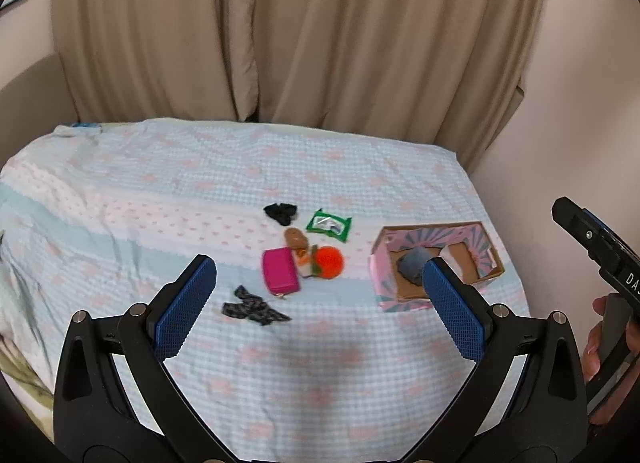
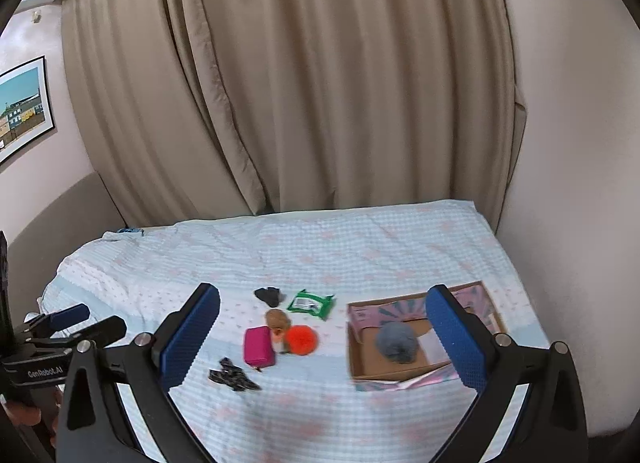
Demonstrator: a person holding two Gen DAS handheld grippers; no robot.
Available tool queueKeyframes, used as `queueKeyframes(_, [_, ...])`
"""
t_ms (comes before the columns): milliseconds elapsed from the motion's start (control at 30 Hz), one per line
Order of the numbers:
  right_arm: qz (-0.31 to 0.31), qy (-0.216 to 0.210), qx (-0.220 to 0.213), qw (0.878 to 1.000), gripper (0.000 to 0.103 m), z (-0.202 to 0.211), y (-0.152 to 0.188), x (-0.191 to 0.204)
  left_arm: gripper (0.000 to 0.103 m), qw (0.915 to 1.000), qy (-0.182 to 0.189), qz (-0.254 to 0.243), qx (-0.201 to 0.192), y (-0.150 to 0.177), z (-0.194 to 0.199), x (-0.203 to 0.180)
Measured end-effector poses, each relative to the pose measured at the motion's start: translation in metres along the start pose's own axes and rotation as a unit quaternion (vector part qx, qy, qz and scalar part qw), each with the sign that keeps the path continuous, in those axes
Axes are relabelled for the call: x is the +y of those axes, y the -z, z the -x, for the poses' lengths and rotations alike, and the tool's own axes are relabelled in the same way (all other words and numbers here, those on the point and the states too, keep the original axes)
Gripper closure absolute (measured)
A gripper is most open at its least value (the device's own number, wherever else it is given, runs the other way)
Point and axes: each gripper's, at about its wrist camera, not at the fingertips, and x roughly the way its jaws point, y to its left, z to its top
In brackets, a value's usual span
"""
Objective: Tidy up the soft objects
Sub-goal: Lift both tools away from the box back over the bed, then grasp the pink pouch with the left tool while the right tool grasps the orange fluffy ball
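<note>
Both the left gripper [image 1: 320, 275] and the right gripper [image 2: 323, 303] hang above the near part of the bed [image 1: 200, 191] with jaws spread wide apart and nothing between them. Mid-bed lie a patterned dark cloth [image 1: 252, 307], a pink pouch [image 1: 280, 270], an orange pom-pom [image 1: 329, 261], a brown plush [image 1: 296, 239], a green packet [image 1: 329, 224] and a black scrunchie [image 1: 281, 212]. Near the bed's right edge an open cardboard box [image 2: 384, 373] holds a grey soft bundle [image 2: 396, 341].

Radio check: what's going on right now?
Both tongs open, empty, above bed. Grey soft item in box; pink pouch, orange pompom loose. Nothing in way.
</note>
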Motion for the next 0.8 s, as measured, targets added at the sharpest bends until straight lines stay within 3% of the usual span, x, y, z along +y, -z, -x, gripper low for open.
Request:
queueKeyframes(300, [-0.057,0.021,0.003,0.998,0.0,-0.055,0.019,0.065,0.0,0.9984,0.022,-0.023,0.046,-0.013,-0.047,0.081])
queueKeyframes(467, [-0.083,0.037,0.023,0.996,0.0,-0.099,0.033,0.085,0.0,0.9955,0.037,-0.034,0.08,-0.017,-0.106,0.111])
queueKeyframes(800, [-0.149,0.059,0.08,0.984,0.0,-0.199,0.08,0.084,0.0,0.9856,0.075,-0.027,0.149,0.01,-0.236,0.124])
